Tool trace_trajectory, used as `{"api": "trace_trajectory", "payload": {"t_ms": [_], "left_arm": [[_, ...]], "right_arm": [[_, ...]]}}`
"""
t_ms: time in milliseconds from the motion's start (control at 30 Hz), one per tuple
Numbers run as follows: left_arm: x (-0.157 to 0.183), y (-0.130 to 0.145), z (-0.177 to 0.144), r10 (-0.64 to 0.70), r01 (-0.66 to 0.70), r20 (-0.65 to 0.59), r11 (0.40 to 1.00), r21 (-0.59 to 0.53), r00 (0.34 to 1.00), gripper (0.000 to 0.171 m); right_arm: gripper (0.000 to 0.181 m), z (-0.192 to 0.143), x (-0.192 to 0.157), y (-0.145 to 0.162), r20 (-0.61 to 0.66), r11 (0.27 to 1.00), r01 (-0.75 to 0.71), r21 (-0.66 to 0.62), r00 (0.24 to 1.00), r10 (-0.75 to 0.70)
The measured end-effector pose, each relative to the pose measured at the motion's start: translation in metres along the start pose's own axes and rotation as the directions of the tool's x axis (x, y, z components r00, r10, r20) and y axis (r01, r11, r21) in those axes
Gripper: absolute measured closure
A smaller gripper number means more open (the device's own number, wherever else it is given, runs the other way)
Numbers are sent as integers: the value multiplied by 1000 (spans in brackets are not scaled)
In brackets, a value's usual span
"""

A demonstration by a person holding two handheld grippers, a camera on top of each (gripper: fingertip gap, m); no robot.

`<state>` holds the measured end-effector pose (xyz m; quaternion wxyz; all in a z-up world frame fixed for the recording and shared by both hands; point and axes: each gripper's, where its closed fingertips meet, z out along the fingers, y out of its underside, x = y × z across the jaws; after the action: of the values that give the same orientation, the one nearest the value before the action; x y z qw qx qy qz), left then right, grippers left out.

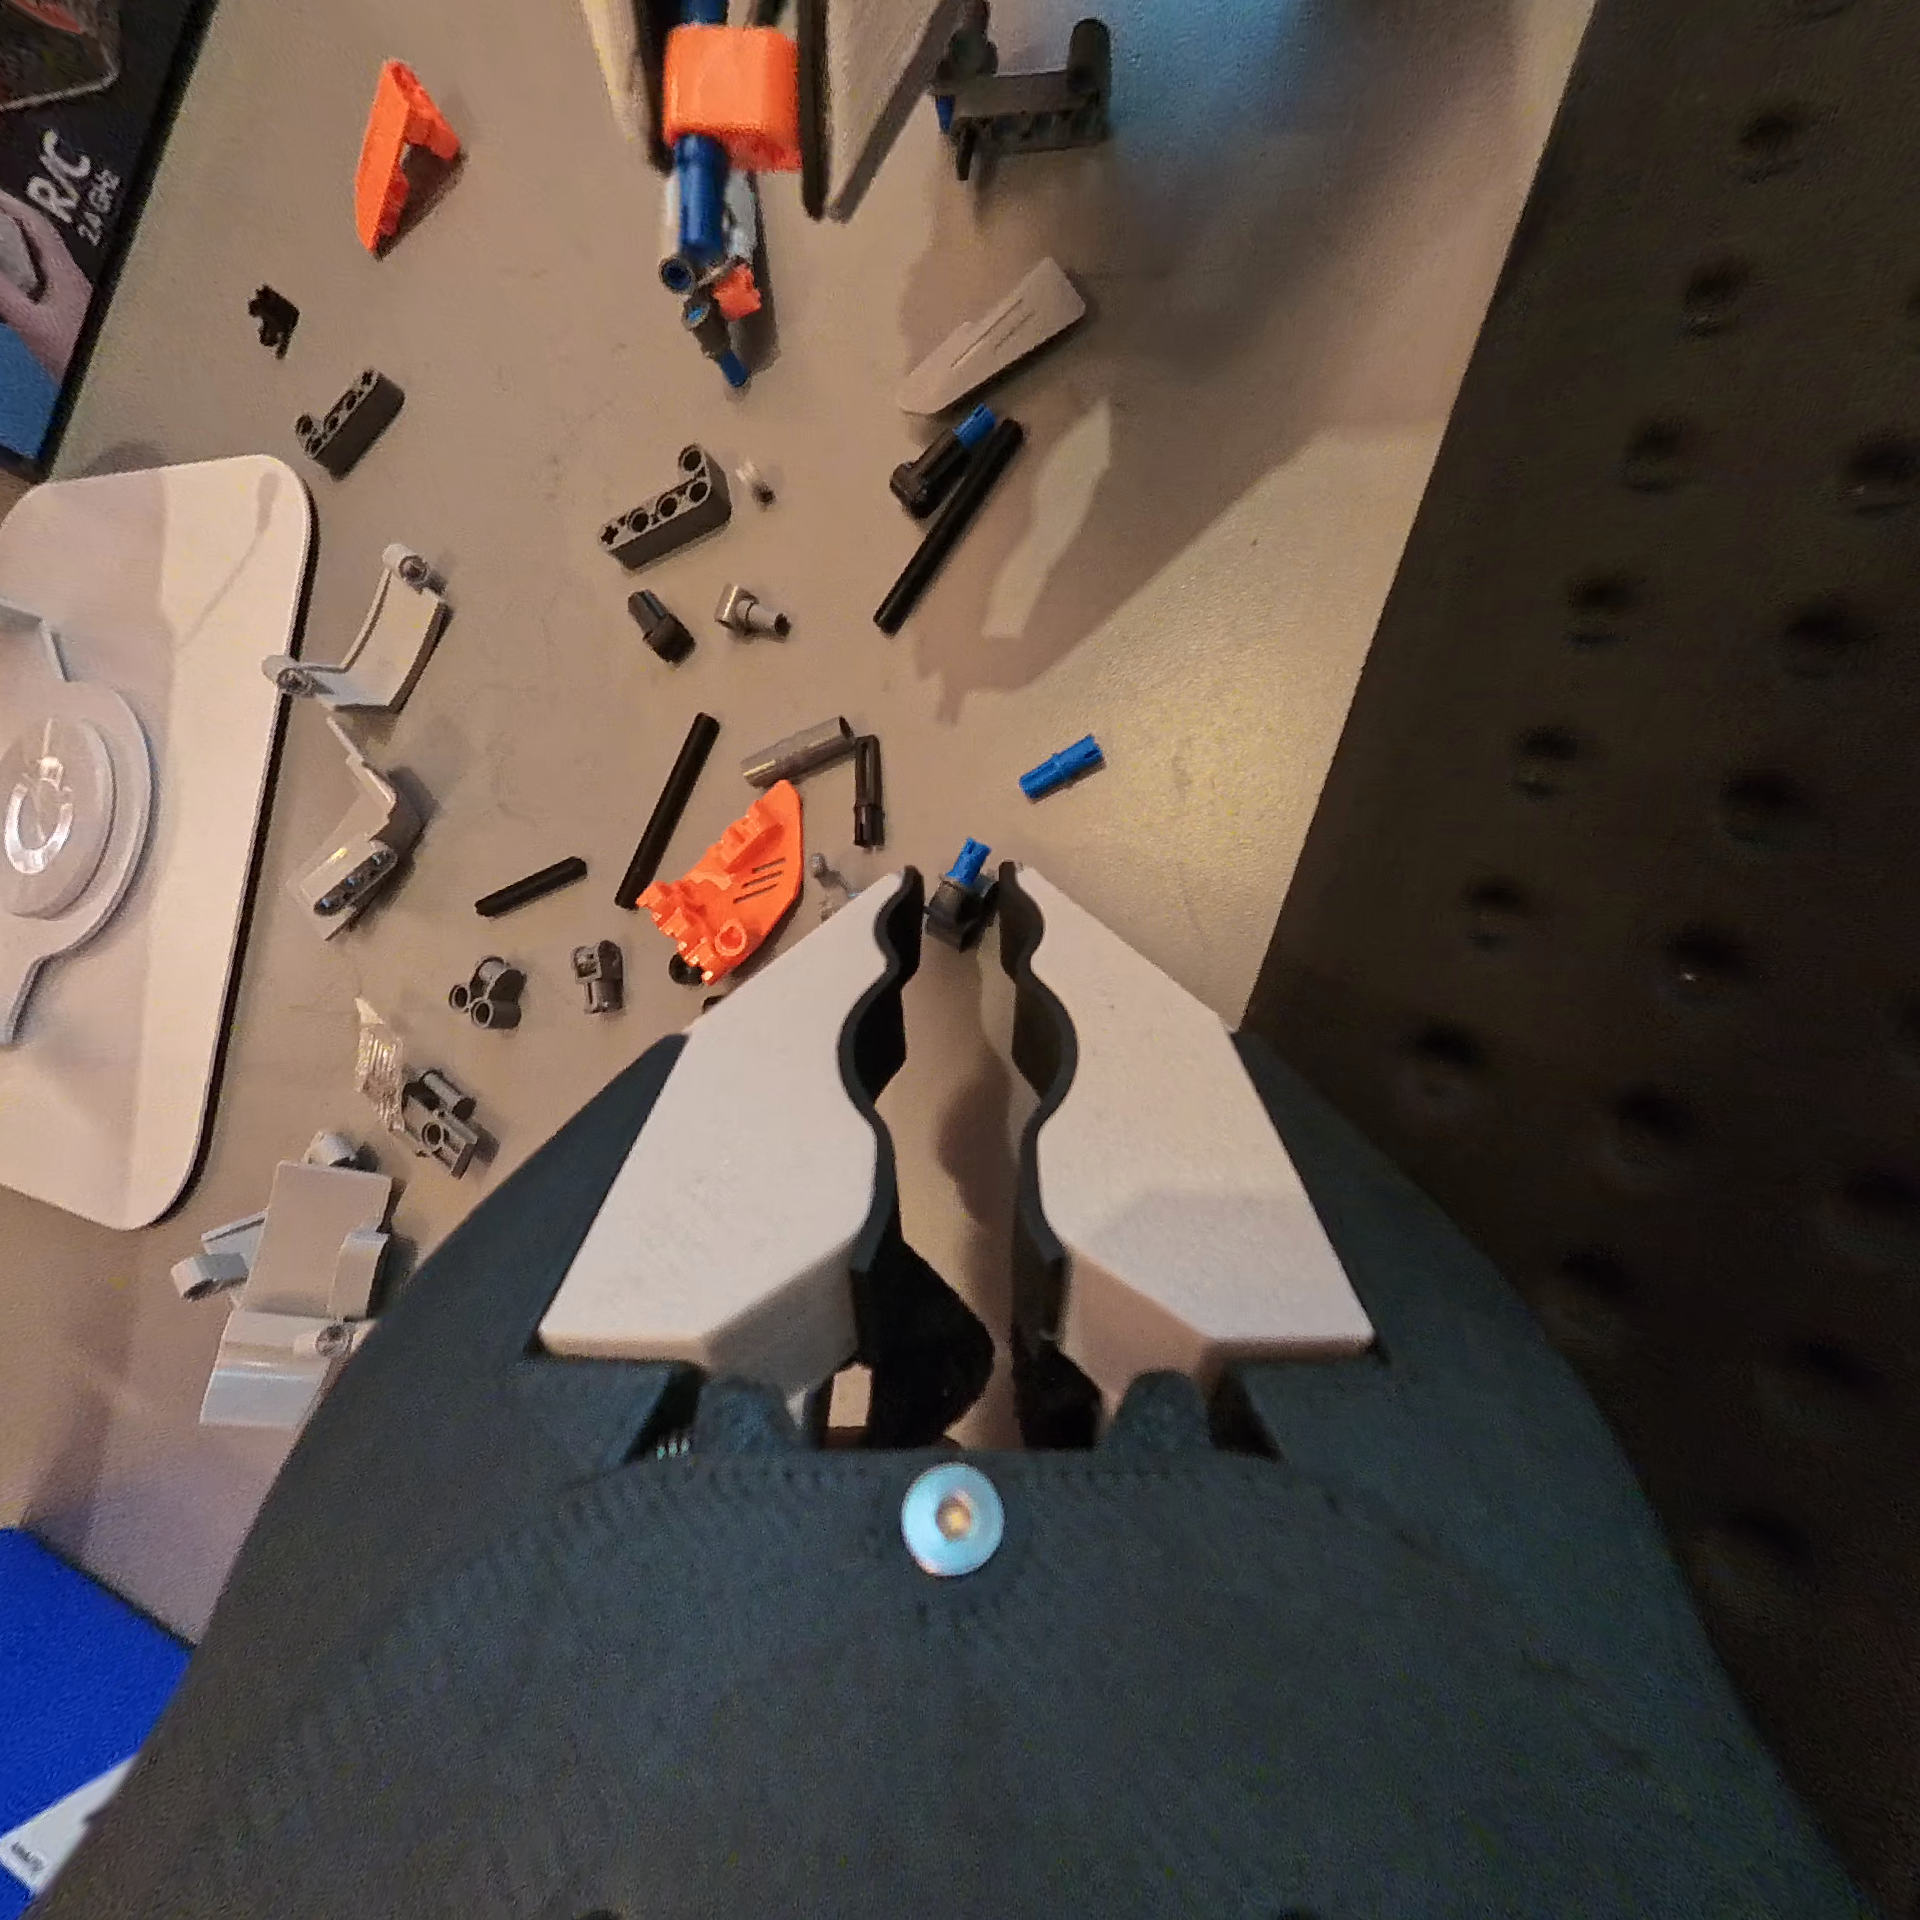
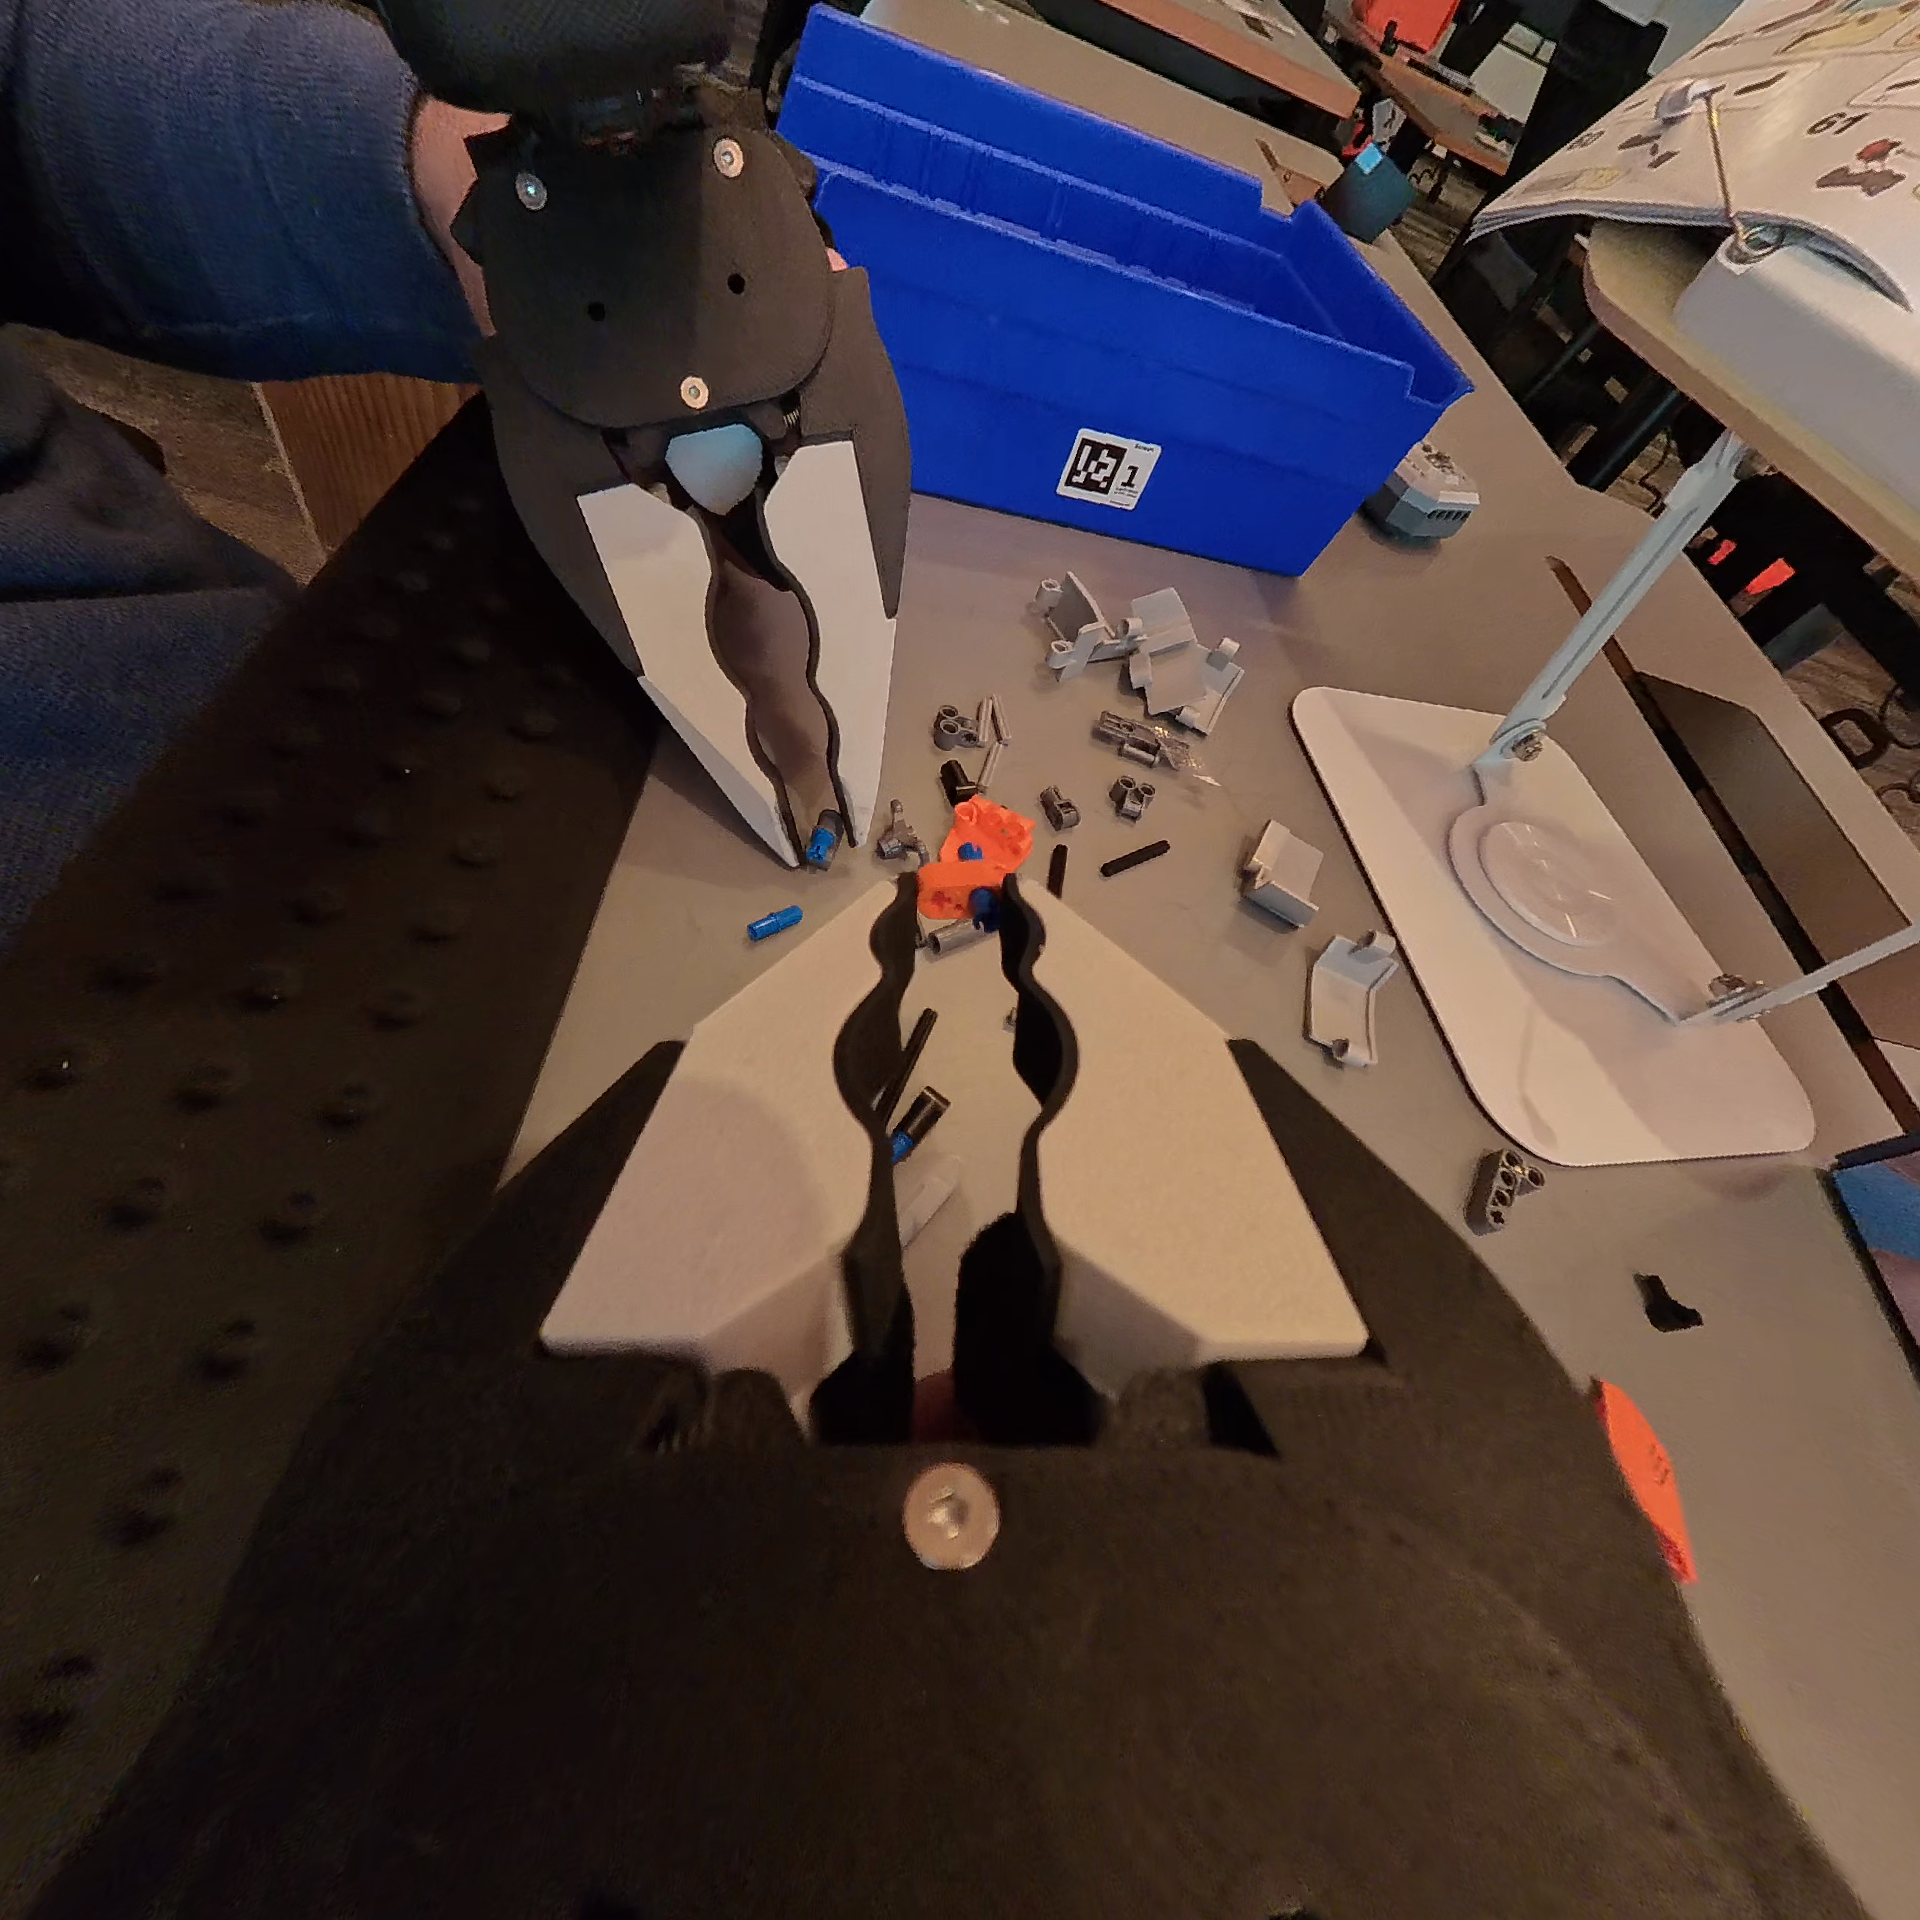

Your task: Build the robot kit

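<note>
2 tongs in view, both over a grey worktop [image 2: 1403,623] strewn with small building-kit parts.

Left tongs [image 1: 958,883]: narrow, tips closed on a small black connector with a blue pin [image 1: 961,894], at frame centre in the left wrist view. The right wrist view shows the same tongs at upper left, tips down near the worktop with the blue-tipped piece between them [image 2: 821,840].

Right tongs [image 2: 956,894]: narrow, tips pinching an orange piece with a blue pin [image 2: 961,883] at frame centre. In the left wrist view these tongs appear at top centre, blurred, with an orange and blue assembly in them [image 1: 717,208].

Loose on the worktop: an orange panel [image 1: 732,894], black axles [image 1: 670,805], a loose blue pin [image 1: 1060,767], dark grey beams [image 1: 670,507], light grey curved panels [image 1: 364,644]. A blue bin [image 2: 1091,332] stands at upper centre of the right wrist view; a white stand base [image 2: 1538,935] lies at right, an open instruction booklet [image 2: 1714,125] at upper right.

Progress: each tongs holds 1 small piece; the 2 pieces are apart, not joined. Most parts lie unassembled.
</note>
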<state>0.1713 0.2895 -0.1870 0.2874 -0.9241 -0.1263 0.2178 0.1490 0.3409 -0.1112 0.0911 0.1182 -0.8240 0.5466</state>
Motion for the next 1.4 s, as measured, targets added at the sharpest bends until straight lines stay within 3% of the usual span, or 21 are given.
{"api": "trace_trajectory", "payload": {"t_ms": [133,200,300,700,967,1400], "left_arm": [[0,-4,0,13,-12,-18,1000,29,1000,158],[-4,-2,-3,-9,9,-10,1000,11,1000,146],[-6,4,-7,-62,63,11,997,-34,998,143],[1,2,1,-249,253,53,964,-80,967,161],[0,0,4,-181,185,58,981,-66,982,164],[4,-11,10,48,-48,-73,999,-3,996,165]], "right_arm": [[168,1,-2,2,10,1000,0,-8,1000,0],[168,1,-2,3,10,1000,-2,-8,1000,2],[168,1,0,3,8,1000,-6,-6,1000,6],[168,1,2,7,5,1000,-30,-7,1000,30],[168,1,4,10,3,999,-45,-11,999,45],[168,1,6,15,13,998,-60,-15,998,60]]}}
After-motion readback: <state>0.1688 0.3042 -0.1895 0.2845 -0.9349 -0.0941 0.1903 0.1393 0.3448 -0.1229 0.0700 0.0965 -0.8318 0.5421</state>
